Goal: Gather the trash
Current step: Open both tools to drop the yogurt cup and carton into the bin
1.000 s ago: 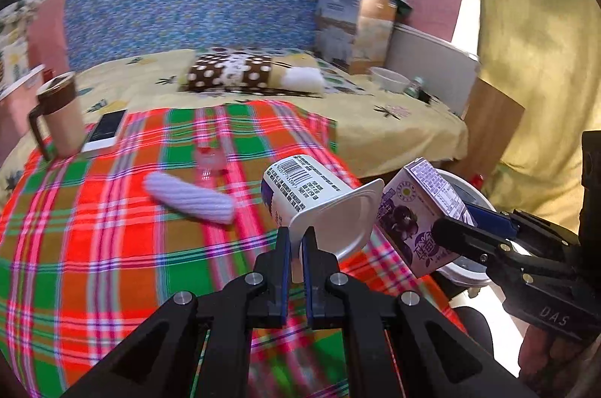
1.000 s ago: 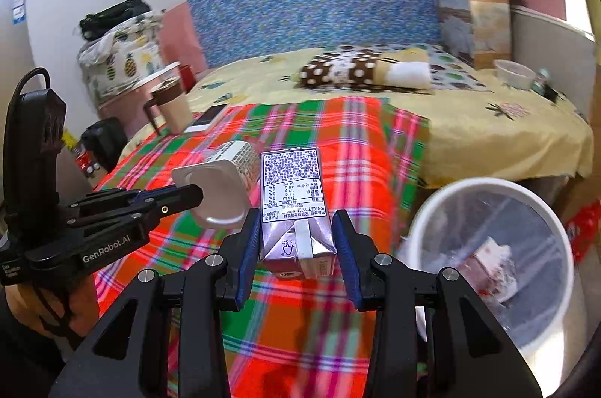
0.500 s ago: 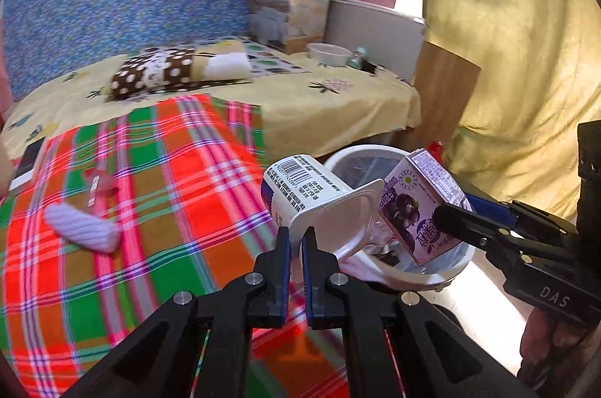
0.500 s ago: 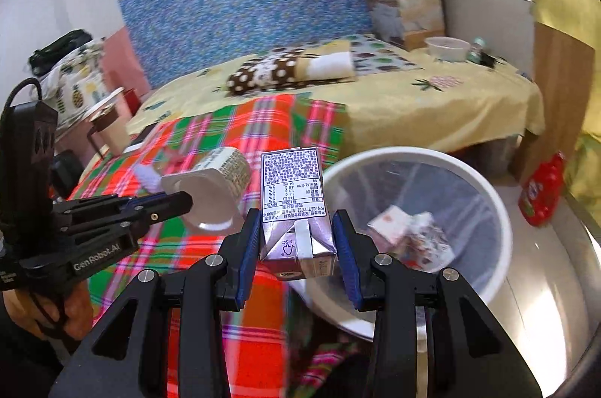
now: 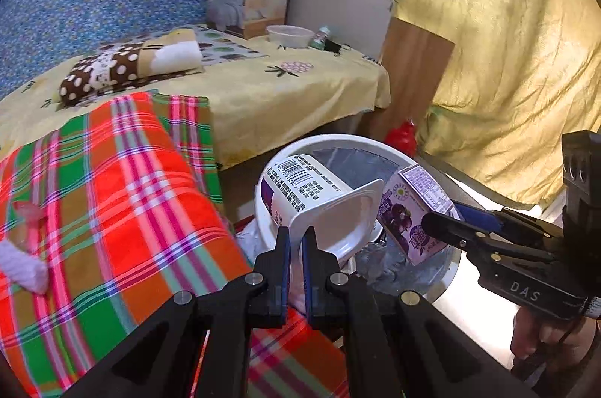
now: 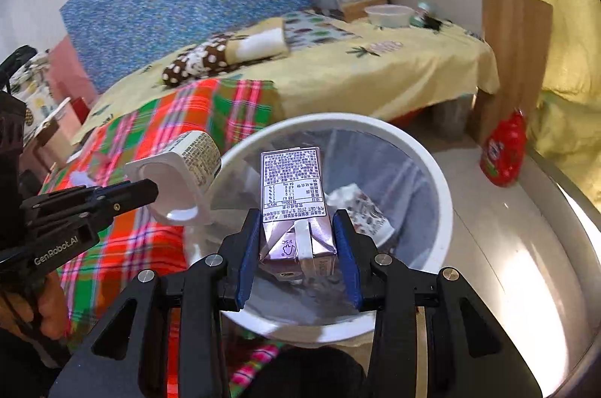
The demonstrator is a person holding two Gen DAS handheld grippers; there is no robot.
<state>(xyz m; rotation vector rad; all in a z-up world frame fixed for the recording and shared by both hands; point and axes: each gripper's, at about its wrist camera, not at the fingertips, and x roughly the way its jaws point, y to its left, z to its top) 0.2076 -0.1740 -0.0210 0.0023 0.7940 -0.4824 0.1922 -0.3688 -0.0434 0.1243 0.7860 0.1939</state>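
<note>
Beside plaid blanket (image 6: 124, 150): one bin (image 6: 432, 169), one cup (image 5: 319, 199), one carton (image 6: 296, 206), perhaps two wrappers (image 6: 360, 206).

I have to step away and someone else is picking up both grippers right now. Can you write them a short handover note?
Left gripper: shut on the rim of the empty yogurt cup, held at the near edge of the white bin.
Right gripper: shut on the purple drink carton, held over the bin's opening.
Done: some trash already lies in the bin.
Left: release both items into the bin; a pink wrapper remains on the plaid blanket.
</note>
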